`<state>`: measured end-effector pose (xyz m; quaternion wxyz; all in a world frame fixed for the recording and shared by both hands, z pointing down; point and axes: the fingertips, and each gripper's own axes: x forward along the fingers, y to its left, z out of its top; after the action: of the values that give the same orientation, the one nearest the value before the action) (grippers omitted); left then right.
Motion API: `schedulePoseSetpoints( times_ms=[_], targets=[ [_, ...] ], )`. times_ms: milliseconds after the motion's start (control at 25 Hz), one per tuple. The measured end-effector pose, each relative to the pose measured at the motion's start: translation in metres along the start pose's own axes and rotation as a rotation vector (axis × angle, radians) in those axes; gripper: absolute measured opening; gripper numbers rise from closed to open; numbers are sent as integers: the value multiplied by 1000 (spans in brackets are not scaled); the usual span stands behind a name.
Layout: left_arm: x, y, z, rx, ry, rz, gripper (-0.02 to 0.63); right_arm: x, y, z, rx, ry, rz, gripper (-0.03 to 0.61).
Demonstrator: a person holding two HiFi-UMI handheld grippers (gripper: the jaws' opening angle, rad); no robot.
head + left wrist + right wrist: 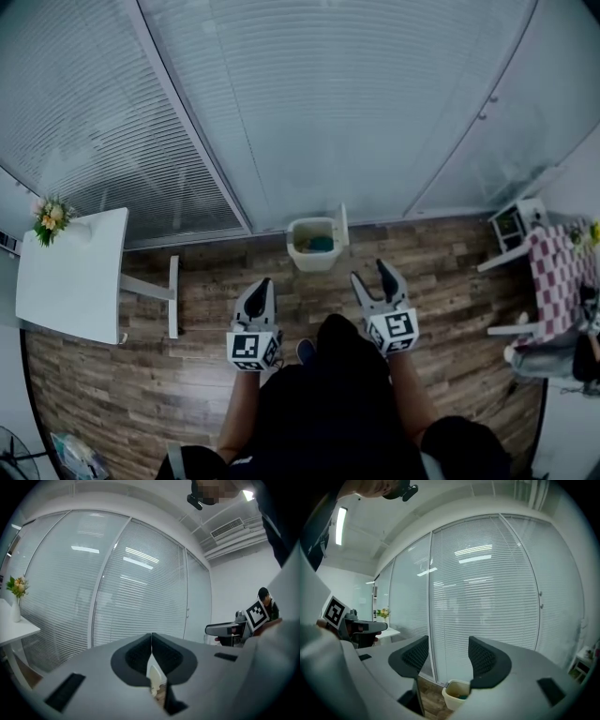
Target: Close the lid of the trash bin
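A cream open-topped trash bin [314, 246] stands on the wood floor against the glass wall, its lid [343, 228] raised upright on the bin's right side. Something teal and yellow lies inside. Both grippers hover short of the bin, apart from it. My left gripper [260, 298] is shut with nothing in it, its pads meeting [151, 653]; only a sliver of the bin [154, 679] shows below them. My right gripper [375, 281] is open and empty. Between and below its spread jaws [449, 656] I see the bin [457, 693].
A white table [75, 272] with a vase of flowers [52, 217] stands at the left. On the right are a checkered table [562, 272], a small white shelf [511, 225] and a seated person [586, 356]. Blind-covered glass walls [309, 103] lie behind the bin.
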<state>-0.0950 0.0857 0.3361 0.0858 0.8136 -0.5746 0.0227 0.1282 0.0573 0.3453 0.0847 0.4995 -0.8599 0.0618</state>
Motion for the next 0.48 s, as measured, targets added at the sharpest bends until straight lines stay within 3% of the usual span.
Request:
schedulePoseSetpoints(
  times_ms=[480],
  targets=[
    [48,18,-9,-33,43,26,8,48,-29,-14,27,56,-17,242]
  ],
)
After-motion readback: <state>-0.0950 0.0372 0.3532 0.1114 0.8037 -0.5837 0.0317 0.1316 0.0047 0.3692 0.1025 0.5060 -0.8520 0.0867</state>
